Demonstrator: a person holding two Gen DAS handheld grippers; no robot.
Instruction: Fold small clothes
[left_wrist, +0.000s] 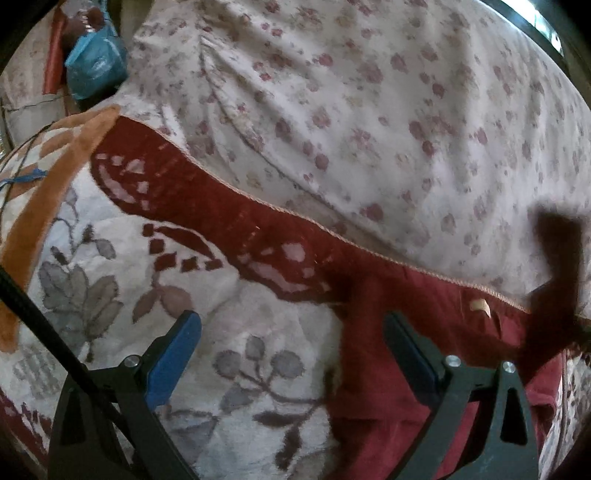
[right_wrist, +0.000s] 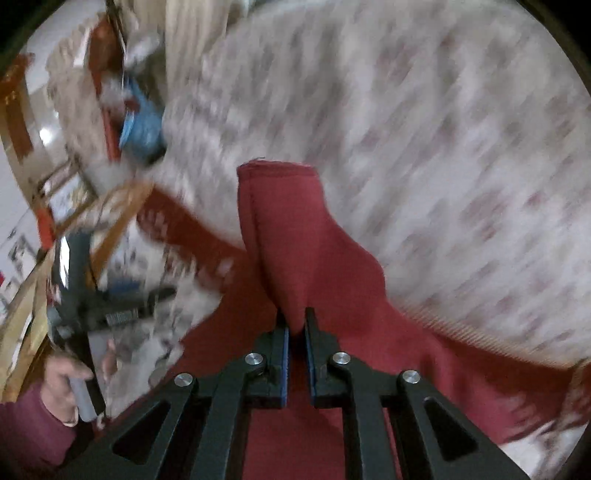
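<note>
My right gripper (right_wrist: 296, 325) pinching red garment (right_wrist: 291, 236), jaws nearly closed on fold so fabric hangs free for flipping. Left gripper (left_wrist: 291, 332) spread wide, empty, hovering over blanket (left_wrist: 240, 332); garment under right-hand jaw, probably ready to pin.

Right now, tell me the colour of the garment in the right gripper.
Plain dark red garment; right wrist view shows it best.

1. The right gripper (right_wrist: 296, 325) is clamped on a fold of the red garment (right_wrist: 288, 221), which rises in front of it.
2. Behind the garment lies the blurred floral bedsheet (right_wrist: 424, 129).
3. Left of the garment sits a blue bag (right_wrist: 142, 129).
</note>
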